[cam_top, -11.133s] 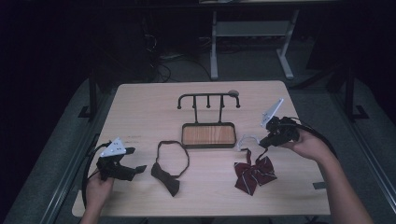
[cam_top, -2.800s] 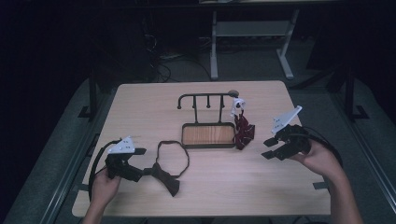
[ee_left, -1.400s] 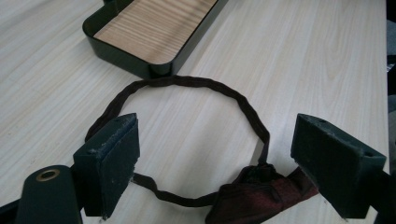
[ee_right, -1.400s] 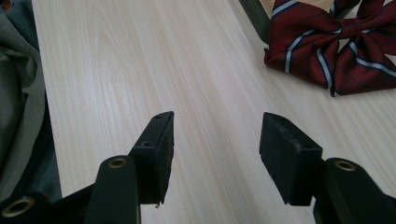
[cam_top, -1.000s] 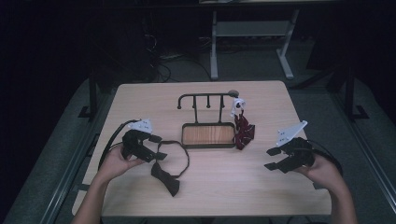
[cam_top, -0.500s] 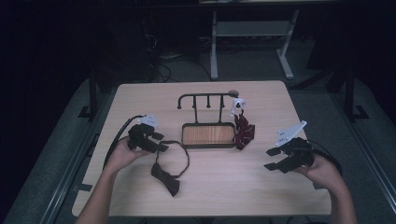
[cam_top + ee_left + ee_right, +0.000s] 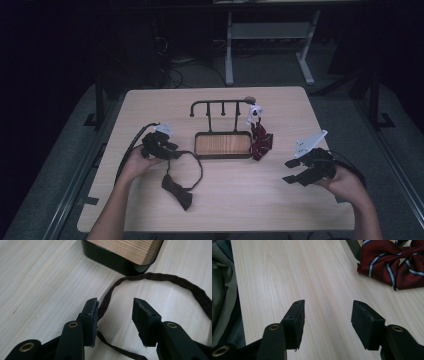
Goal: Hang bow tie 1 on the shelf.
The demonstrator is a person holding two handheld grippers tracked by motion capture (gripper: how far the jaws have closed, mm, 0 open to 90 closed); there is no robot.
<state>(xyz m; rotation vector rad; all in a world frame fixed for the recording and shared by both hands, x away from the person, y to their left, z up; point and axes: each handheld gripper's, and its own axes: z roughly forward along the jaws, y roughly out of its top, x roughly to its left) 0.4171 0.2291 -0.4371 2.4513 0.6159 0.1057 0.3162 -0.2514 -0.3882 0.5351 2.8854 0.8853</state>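
Grasp phase for the second bow tie. The left claw [image 7: 172, 151] sits low on the counter [image 7: 250, 200], its jaws astride the dark strap [image 7: 160, 277] of the brown bow tie [image 7: 177, 191]. The jaws have just been closing, and the strap runs between them, lying against one pad [image 7: 93, 315] while the other pad stands clear; the pinch is not yet made. The bow itself lies flat on the counter, nearer the person than the claw, with its strap looping up towards the tray [image 7: 222, 145] at the rack's [image 7: 220, 104] foot. The red striped bow tie [image 7: 261, 141] already hangs from the rack's right end, draping beside the tray. The right claw [image 7: 295, 171] hovers spread and empty over bare counter, well apart from both ties.

Next move, as judged: finish closing on the strap, lift until the bow swings free, then carry the loop over a free hook. The strap is thin and limp, so it could slip out of a partial pinch.
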